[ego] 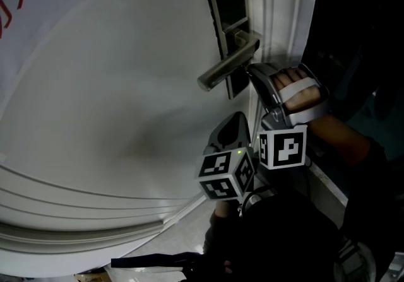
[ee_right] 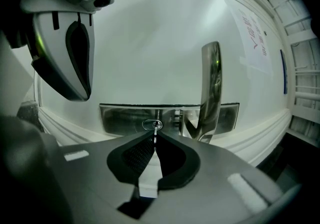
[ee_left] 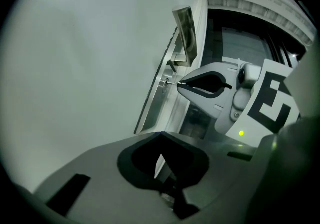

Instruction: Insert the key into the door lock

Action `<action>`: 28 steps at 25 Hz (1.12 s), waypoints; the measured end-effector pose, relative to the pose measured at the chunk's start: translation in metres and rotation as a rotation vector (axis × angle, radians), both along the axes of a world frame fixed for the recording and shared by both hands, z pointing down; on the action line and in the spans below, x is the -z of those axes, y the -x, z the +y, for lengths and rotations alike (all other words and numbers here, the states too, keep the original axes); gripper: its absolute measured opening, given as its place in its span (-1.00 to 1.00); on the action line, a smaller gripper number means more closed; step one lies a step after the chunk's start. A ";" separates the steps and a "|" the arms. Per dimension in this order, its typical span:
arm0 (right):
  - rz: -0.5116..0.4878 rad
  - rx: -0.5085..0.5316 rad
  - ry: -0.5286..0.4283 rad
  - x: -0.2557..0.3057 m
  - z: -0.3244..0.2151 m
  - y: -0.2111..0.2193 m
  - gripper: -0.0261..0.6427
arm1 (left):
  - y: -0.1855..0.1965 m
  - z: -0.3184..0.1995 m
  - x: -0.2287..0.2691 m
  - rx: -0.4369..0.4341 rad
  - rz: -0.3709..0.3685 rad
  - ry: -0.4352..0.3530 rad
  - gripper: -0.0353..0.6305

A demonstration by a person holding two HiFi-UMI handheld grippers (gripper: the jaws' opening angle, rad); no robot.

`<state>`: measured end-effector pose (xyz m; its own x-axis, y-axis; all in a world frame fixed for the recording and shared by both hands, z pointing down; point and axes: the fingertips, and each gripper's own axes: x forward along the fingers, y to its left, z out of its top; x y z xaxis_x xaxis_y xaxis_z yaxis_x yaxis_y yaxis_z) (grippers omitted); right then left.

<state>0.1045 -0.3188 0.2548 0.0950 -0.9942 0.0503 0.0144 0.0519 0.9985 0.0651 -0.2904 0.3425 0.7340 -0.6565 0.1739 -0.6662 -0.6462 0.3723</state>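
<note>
Held the key (ee_right: pixel 155 129) at the keyhole (ee_right: pixel 151 125): insertion step, judged barely begun.
Pinched the key in the right hand-held gripper (ee_right: pixel 155 135), jaws closed on it, tip at the mouth of the keyhole in the lock plate (ee_right: pixel 122 118), just beside the lever handle (ee_right: pixel 210 82). Hung the left hand-held gripper (ee_left: pixel 160 135) near, to the left, jaws together on nothing. Called next, probably, for a straight push along the blade, square with the slot.

Claws in your hands: two, the left claw (ee_left: pixel 161 138) and the right claw (ee_right: pixel 155 137). Marker cubes: two, the left marker cube (ego: pixel 226 175) and the right marker cube (ego: pixel 282 146). Key (ee_right: pixel 156 129): one. Door (ego: pixel 126 85): one. Lock plate (ego: pixel 228 3): one. Lever handle (ego: pixel 227 66): one. Paper sheet (ego: pixel 38 3), far left: one.
</note>
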 end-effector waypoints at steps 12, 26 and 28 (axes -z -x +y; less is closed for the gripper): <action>-0.005 0.008 -0.001 0.000 -0.001 0.000 -0.89 | -0.003 -0.001 -0.002 -0.001 -0.007 -0.005 -0.89; -0.003 0.008 -0.005 -0.001 -0.002 0.000 -0.89 | -0.003 0.002 -0.003 0.003 -0.007 -0.004 -0.89; 0.000 0.008 -0.005 -0.001 -0.001 0.000 -0.89 | -0.003 0.002 -0.002 0.005 -0.004 -0.003 -0.89</action>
<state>0.1043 -0.3202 0.2555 0.0866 -0.9952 0.0450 0.0152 0.0465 0.9988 0.0684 -0.2884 0.3449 0.7300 -0.6607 0.1750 -0.6709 -0.6439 0.3677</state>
